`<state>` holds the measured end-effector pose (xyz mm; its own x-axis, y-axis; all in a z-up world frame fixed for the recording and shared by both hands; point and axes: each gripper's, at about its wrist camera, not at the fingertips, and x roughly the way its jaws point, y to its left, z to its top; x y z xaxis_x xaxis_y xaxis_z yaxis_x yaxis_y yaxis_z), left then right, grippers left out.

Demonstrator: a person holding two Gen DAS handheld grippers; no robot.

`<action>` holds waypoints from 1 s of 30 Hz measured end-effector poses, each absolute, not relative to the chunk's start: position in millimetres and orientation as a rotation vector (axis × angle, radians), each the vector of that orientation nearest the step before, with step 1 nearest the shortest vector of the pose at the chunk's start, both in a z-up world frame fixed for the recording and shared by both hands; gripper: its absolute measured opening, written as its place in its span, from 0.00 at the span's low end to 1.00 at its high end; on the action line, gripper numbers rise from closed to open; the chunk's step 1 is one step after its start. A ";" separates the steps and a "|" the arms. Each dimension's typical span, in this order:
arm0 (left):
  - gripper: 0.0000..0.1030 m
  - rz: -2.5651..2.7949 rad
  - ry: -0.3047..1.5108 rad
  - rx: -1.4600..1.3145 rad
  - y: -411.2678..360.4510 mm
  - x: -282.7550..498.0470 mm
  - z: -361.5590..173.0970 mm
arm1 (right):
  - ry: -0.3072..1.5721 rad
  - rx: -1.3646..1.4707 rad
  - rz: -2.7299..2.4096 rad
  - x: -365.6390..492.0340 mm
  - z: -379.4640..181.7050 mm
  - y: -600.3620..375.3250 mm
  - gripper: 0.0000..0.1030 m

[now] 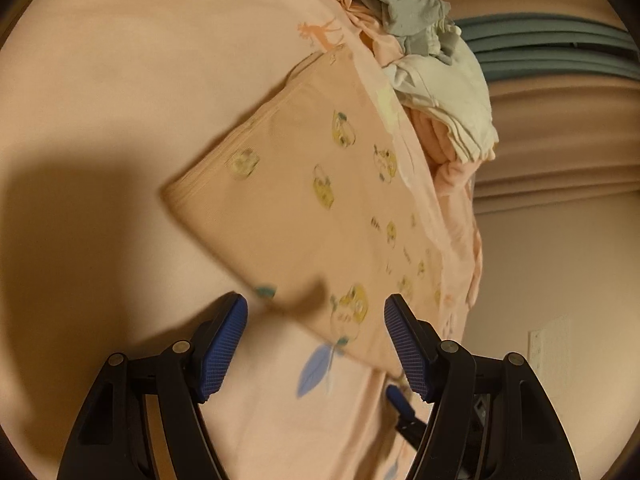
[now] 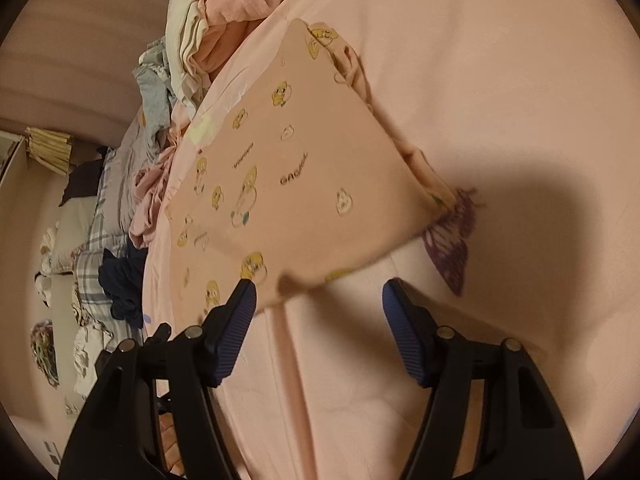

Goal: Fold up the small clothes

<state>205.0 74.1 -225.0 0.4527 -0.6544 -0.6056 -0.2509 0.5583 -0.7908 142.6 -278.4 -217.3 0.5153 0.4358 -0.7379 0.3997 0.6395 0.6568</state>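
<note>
Okay, quick lines.
Surface: bed under a pink sheet [image 1: 100,100], printed with a blue leaf [image 1: 314,370] and a purple butterfly [image 2: 452,240].
Task item: folded pink garment [image 1: 304,208] with yellow duck prints, lying flat on the sheet, roughly rectangular, edges stacked in layers on one side.
Same item, right view: folded pink garment [image 2: 304,176], small lettering among the ducks, a bunched bit of fabric sticking out along its far edge.
Left gripper [image 1: 316,344]: fingers released, blue pads [image 1: 222,350] spread wide, nothing pinched; near corner of the garment sits just ahead of and between them, no contact visible.
Right gripper [image 2: 320,328]: fingers released too, spread wide; left pad [image 2: 236,328] overlaps the near edge of the garment in view, touching or not, cannot tell.
Pile: unfolded clothes [image 1: 436,80] heaped beyond the garment, white, grey and pink pieces, touching the sheet's edge.
Pile, right view: unfolded clothes [image 2: 208,12] top left, more dark and plaid items [image 2: 116,256] lower along the bed side.
Shadows: dark gripper shadows fall on the sheet beside the garment in both views.
Blur: garment prints smeared in left view.
</note>
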 end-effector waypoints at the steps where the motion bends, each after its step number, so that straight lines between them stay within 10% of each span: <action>1: 0.68 -0.304 1.100 -0.991 72.4 210.3 -224.8 | 1.069 0.933 0.030 144.4 -219.0 -280.7 0.65; 9: 0.67 -0.307 1.061 -0.952 58.2 244.2 -227.5 | 1.038 0.967 0.029 183.0 -225.3 -280.2 0.55; 11: 0.54 -0.267 1.061 -0.883 52.2 252.3 -224.9 | 1.029 0.972 0.019 190.4 -226.4 -279.8 0.49; 13: 0.16 -0.176 1.096 -0.779 43.6 262.4 -227.5 | 1.037 0.930 -0.006 199.3 -227.5 -277.6 0.24; 16: 0.12 -0.106 1.075 -0.699 33.0 267.9 -226.5 | 1.032 0.857 -0.046 208.9 -231.7 -272.1 0.09; 30: 0.08 -0.077 0.946 -0.439 8.9 208.6 -167.0 | 0.959 0.738 0.061 164.5 -172.3 -269.9 0.08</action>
<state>208.6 8.9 -167.0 0.5892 -0.2533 -0.7673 -0.1258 0.9093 -0.3968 164.5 -269.9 -172.3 0.5920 0.3597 -0.7212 0.2660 0.7575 0.5961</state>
